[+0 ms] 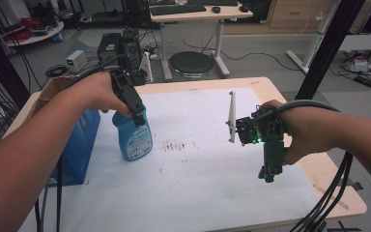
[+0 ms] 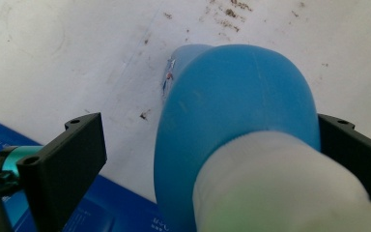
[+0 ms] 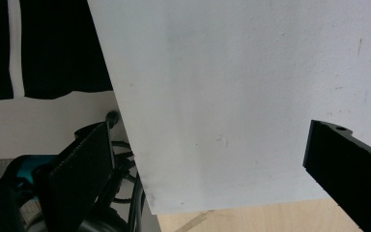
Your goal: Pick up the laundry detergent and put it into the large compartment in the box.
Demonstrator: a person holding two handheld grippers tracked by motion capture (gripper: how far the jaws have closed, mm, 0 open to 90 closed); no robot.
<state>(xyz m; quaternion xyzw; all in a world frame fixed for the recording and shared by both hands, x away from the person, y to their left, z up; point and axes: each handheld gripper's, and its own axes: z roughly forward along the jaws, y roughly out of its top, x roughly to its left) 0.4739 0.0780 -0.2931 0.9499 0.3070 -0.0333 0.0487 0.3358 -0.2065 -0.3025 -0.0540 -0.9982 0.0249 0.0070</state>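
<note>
High view: the left gripper (image 1: 136,117) comes down over the top of a blue spray bottle (image 1: 135,137) that stands upright on the white mat (image 1: 207,188), just left of a patch of brown stains (image 1: 174,145). A blue box (image 1: 79,145) sits close on the bottle's left. The right gripper (image 1: 266,171) hangs above the mat's right side, well apart from the bottle; a thin white plate (image 1: 232,116) stands up from its body. If the bottle is lifted off-centre, I judge it could tip against the box or fall onto the mat.

Left gripper view: the bottle's blue shoulder (image 2: 236,106) and white top (image 2: 275,188) sit between the two black jaws. The left jaw stands clear of the bottle with a gap; the right one lies at the bottle's edge, contact uncertain. The jaws are apart, not clamped. Closing on the rounded shoulder rather than the neck could let the bottle slip.

Right gripper view: the jaws stand wide apart with nothing between them, white mat (image 3: 251,96) beyond.
</note>
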